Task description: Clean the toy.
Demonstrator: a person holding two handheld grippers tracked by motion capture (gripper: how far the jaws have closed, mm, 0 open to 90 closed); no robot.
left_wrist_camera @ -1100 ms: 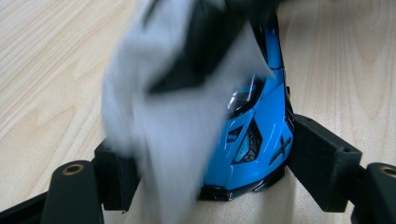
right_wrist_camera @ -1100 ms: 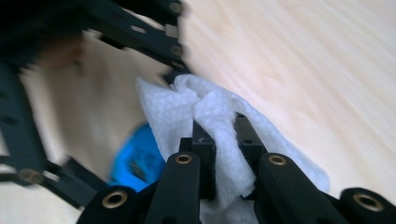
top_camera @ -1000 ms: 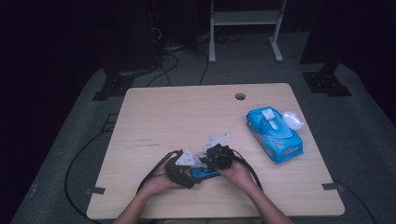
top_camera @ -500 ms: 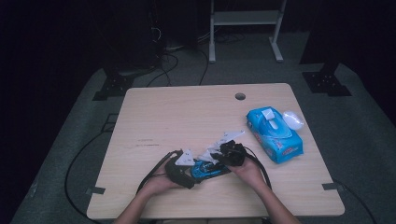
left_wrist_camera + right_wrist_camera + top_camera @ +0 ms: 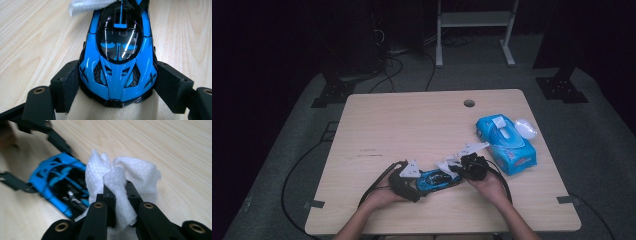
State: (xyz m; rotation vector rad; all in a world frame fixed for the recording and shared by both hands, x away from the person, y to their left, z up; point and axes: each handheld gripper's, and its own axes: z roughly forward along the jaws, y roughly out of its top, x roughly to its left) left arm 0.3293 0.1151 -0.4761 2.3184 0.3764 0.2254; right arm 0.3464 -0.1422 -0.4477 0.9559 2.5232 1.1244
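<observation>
Two grippers meet at the table's [image 5: 377, 120] six o'clock edge around a blue toy car [image 5: 438, 180]; a wipes pack [image 5: 506, 143] lies at four o'clock. The left gripper [image 5: 116, 86] clamps the car's nose between its pads. The right gripper [image 5: 122, 197] pinches a white wipe [image 5: 136, 173] beside the car's rear. Wiping looks underway; next, steady strokes across the bodywork.

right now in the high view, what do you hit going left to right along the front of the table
left hand-held gripper → blue toy car → white wipe → right hand-held gripper → blue wipes pack
</observation>
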